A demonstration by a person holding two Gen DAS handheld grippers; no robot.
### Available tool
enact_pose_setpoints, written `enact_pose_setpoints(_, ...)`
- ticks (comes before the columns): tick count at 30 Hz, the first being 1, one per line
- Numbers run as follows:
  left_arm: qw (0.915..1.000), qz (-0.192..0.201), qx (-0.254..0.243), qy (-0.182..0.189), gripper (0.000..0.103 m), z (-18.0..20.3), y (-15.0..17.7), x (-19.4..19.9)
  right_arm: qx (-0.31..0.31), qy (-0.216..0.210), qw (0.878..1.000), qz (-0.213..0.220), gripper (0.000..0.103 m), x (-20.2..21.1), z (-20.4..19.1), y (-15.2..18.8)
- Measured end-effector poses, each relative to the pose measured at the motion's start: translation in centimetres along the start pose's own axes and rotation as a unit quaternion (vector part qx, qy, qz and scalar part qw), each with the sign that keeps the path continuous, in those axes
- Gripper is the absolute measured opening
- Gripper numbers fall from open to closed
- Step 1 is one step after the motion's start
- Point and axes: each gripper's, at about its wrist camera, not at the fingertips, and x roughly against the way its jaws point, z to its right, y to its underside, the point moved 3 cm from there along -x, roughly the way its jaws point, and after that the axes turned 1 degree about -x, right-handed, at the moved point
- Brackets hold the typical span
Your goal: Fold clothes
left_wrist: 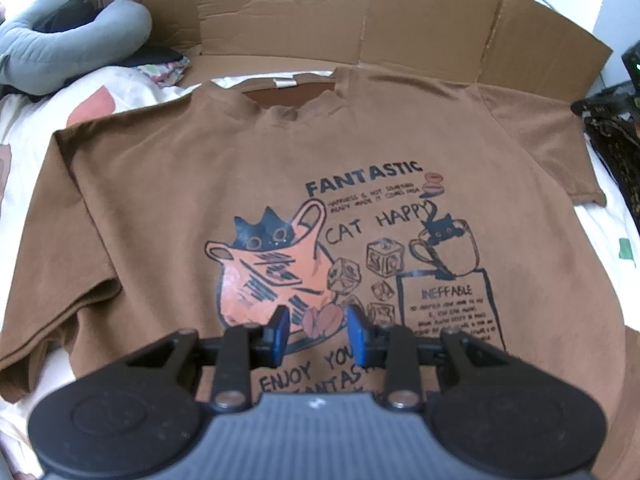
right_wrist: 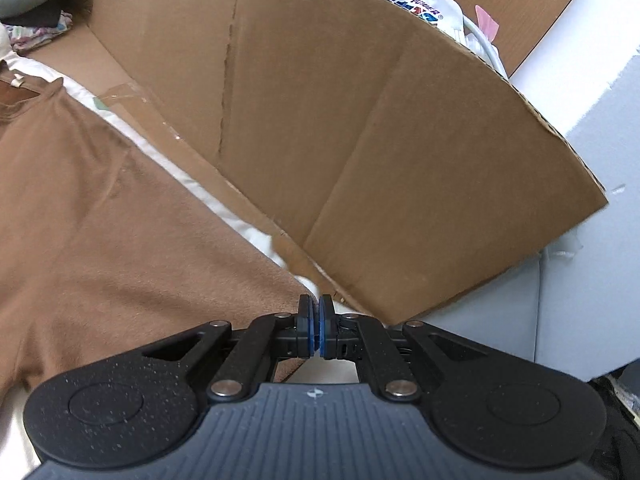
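Starting fold: brown cotton printed T-shirt (left_wrist: 280,168) lies flat on white bed (left_wrist: 24,128). Left gripper (left_wrist: 318,330) fingers spread, empty, above print. Right gripper (right_wrist: 315,330) fingers pressed together, empty, near sleeve edge by brown cardboard wall (right_wrist: 360,140). Next: open, pinch sleeve, fold inward.

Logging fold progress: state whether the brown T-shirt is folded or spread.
Spread. The brown T-shirt lies flat, print up, collar toward the cardboard, both sleeves out to the sides; no fold made yet.

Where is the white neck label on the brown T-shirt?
In the left wrist view, the white neck label sits top centre, inside the T-shirt collar, just below the cardboard.
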Motion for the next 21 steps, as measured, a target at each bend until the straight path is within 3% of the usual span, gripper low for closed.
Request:
enact_pose_setpoints(7,1.0,-0.002,-0.002,0.0,0.034,0.1,-0.1,-0.1,0.011,0.012,1.0,-0.011,0.0,-1.5,0.2,-1.0)
enact_pose_setpoints(14,1.0,-0.004,-0.002,0.001,0.035,0.1,0.0,-0.2,-0.007,0.006,0.998,-0.056,0.003,-4.0,0.1,-0.8)
enact_pose_setpoints(19,1.0,-0.002,-0.001,0.001,0.037,0.1,0.1,-0.2,-0.019,0.008,1.0,-0.024,0.024,-1.4,0.2,-1.1)
enact_pose_setpoints(21,1.0,-0.002,0.003,0.001,0.037,0.0,0.2,-0.2,-0.023,-0.006,1.0,-0.005,0.027,0.2,-0.2,-0.9)
